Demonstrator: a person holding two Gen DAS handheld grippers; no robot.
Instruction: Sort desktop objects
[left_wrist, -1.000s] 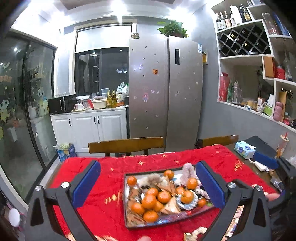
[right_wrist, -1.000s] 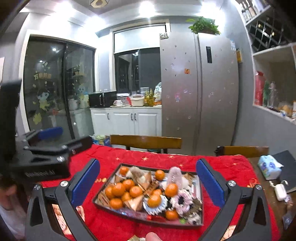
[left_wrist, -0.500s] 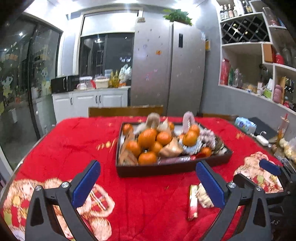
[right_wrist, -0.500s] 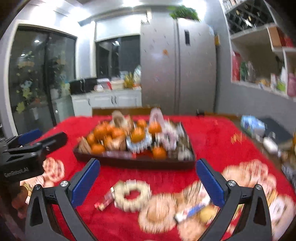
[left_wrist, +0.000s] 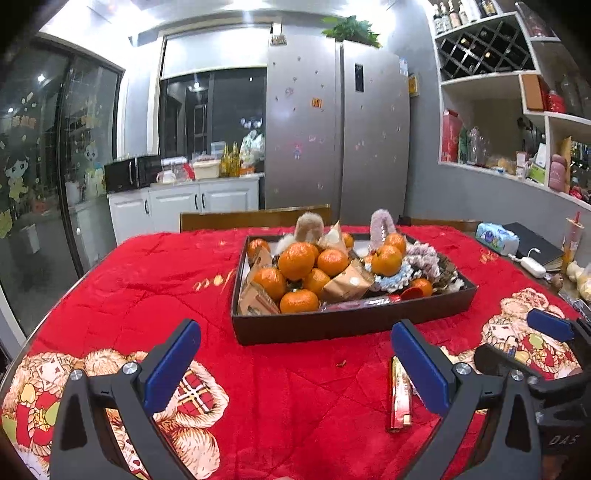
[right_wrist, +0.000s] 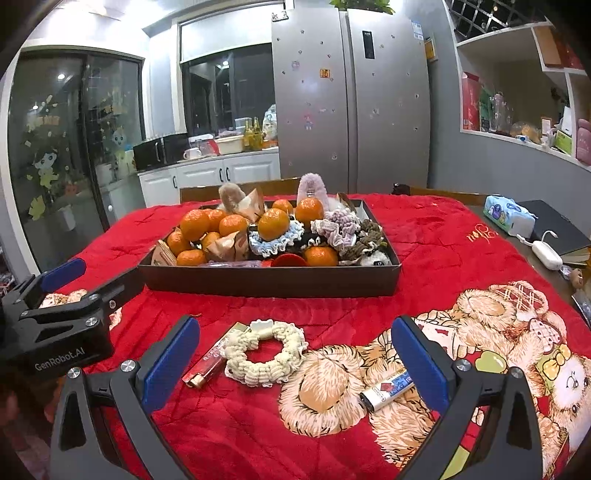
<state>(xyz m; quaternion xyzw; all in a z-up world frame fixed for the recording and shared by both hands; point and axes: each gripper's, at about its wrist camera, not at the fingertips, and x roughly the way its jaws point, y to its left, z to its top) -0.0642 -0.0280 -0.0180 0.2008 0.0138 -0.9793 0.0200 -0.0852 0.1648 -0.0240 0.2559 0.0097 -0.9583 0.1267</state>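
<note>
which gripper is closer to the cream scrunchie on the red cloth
Right. The right gripper frames the cream scrunchie between open fingers; the left gripper sits off to its left.

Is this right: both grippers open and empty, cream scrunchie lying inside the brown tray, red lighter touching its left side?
Not quite. The cream scrunchie is not in the brown tray; it lies on the red blanket in front of it, as the right wrist view shows. The rest holds: the red lighter touches its left side, and the left gripper and right gripper are open and empty.

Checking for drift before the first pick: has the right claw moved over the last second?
Yes. The right claw dropped and pulled back: the fridge climbed in its view, and the tray, earlier between its fingers, now sits beyond them.
</note>
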